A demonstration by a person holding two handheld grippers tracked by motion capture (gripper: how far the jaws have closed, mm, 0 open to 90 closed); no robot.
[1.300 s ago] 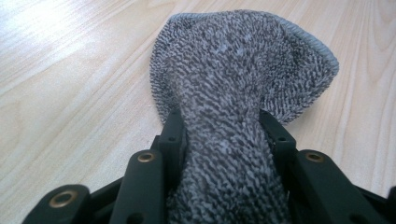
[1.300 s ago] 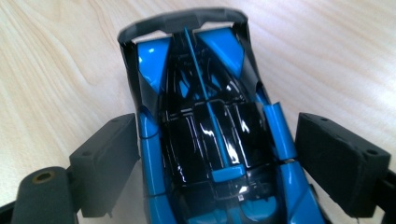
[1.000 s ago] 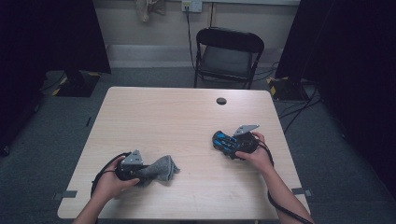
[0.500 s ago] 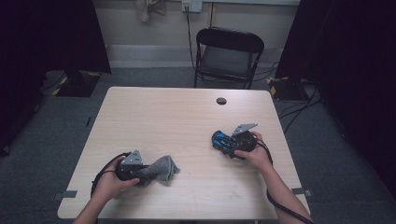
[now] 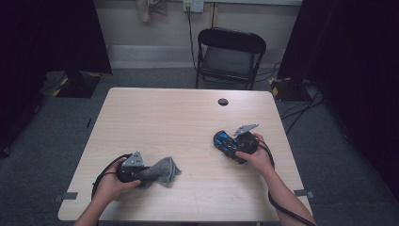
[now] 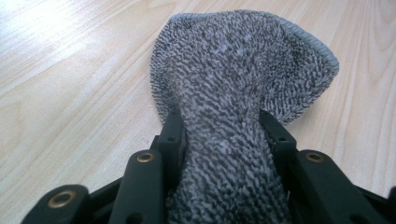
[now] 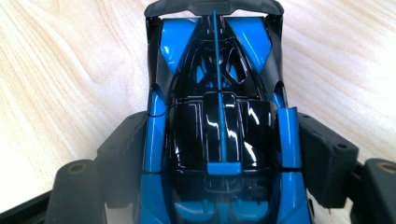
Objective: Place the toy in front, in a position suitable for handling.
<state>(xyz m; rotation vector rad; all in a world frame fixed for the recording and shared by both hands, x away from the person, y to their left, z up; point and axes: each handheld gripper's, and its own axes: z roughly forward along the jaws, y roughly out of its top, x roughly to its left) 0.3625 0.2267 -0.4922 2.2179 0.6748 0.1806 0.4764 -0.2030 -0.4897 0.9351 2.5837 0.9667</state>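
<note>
Two grips set — left gripper (image 5: 141, 173) pinches the grey cloth (image 5: 162, 170) at 7 o'clock on the table (image 5: 164, 117); right gripper (image 5: 230, 147), jaws just closing, clamps the blue toy car (image 7: 217, 112) at 4 o'clock. Wiping the car looks like what's left — cloth and car well apart.

A recording studio or lab, by the look of it: black curtains (image 5: 51, 37) hang on both sides, a bare wooden table (image 5: 188, 117) stands on grey carpet (image 5: 329, 155), cables (image 5: 301, 106) snake across the floor, and a lone folding chair (image 5: 229, 56) waits by a wall socket (image 5: 193, 5).
</note>
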